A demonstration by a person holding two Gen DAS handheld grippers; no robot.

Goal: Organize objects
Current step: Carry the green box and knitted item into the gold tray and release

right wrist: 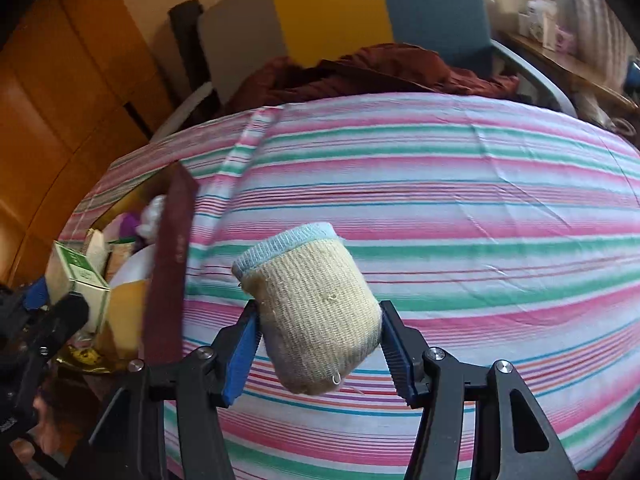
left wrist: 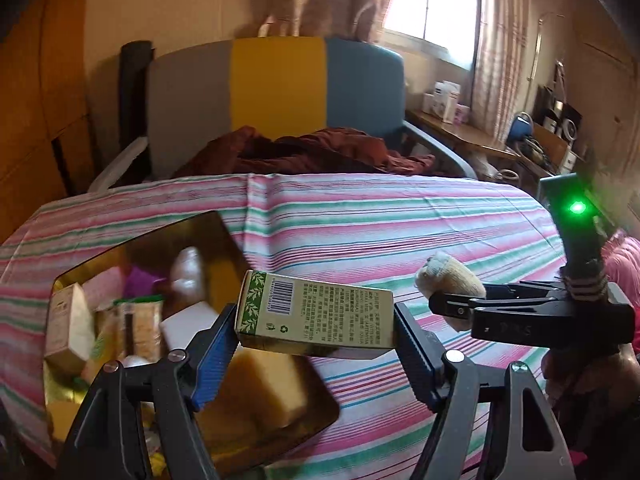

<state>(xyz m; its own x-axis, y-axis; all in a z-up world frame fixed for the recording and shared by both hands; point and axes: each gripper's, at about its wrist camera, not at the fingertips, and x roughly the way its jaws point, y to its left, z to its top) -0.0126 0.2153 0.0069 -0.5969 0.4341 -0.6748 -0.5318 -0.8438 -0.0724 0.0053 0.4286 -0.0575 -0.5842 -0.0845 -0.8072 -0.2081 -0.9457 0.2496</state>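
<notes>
Bedroom backdrop around my striped bedspread point(left wrist: 380, 220)

Past the bed I see a headboard point(left wrist: 276, 92) in grey, yellow and blue panels, with a dark red blanket point(left wrist: 312, 152) bunched at its foot. A bright window point(left wrist: 432, 4) with pale curtains point(left wrist: 500, 40) sits to the right, above a cluttered wooden desk point(left wrist: 472, 136). A wooden wardrobe point(right wrist: 60, 80) stands to the left.

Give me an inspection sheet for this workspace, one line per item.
Surface: striped bedsheet, bare in the middle.
Job's things: green carton and rolled sock, both lifted; gold box at the sheet's left edge.
Clutter: packets and a yellow block inside the box.
Grippers: left gripper clamps the carton; right gripper clamps the sock.
Cables: nothing seen.
Surroundings: dark red cloth, chair, window, cluttered shelf.
</notes>
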